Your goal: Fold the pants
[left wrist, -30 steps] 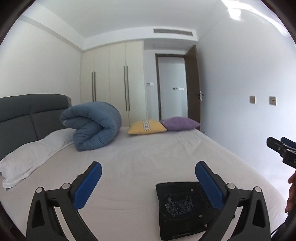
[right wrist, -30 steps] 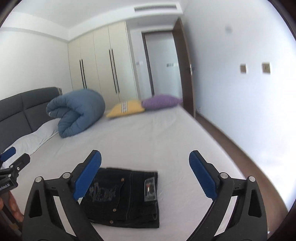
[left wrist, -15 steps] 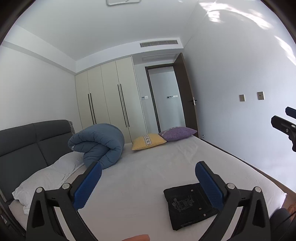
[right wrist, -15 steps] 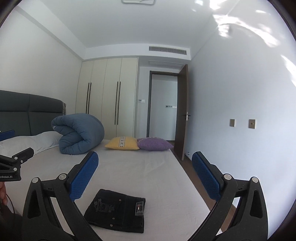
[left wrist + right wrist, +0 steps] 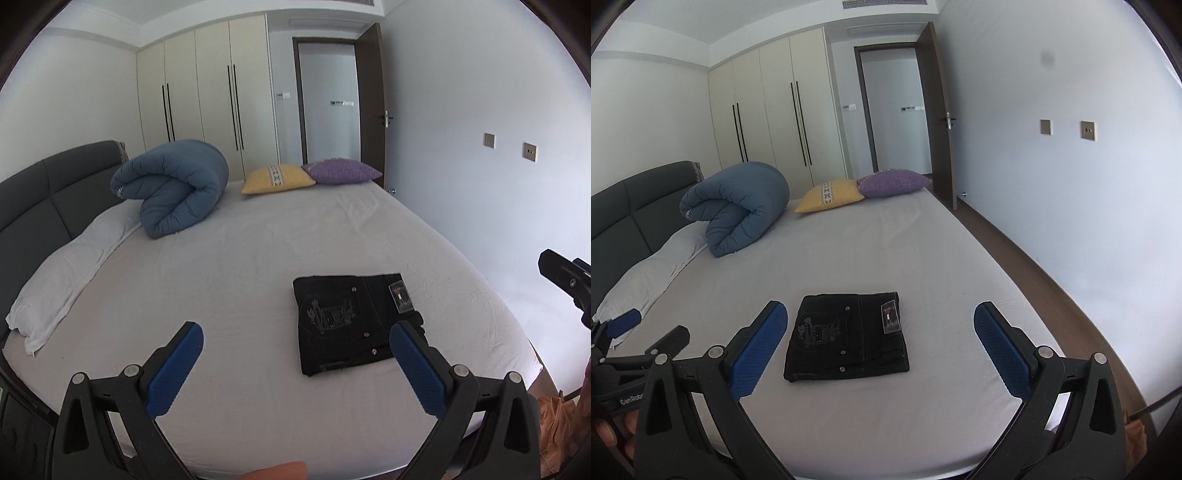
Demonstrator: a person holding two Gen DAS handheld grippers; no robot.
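Observation:
Black pants (image 5: 354,321) lie folded into a compact rectangle on the white bed sheet (image 5: 240,266) near the bed's front right; they also show in the right wrist view (image 5: 846,336). My left gripper (image 5: 295,363) is open and empty, held above the bed in front of the pants, apart from them. My right gripper (image 5: 881,343) is open and empty, held above and in front of the pants. The right gripper's body shows at the right edge of the left wrist view, and the left gripper's body at the lower left of the right wrist view.
A rolled blue duvet (image 5: 173,188), a white pillow (image 5: 62,273), a yellow cushion (image 5: 277,177) and a purple cushion (image 5: 340,170) lie at the far side. A grey headboard (image 5: 44,199) stands on the left. The bed's right edge drops to a wooden floor (image 5: 1027,251).
Both grippers tilted up toward the ceiling half a second ago and now point down at the bed again. The pants have not moved. Both grippers stay open.

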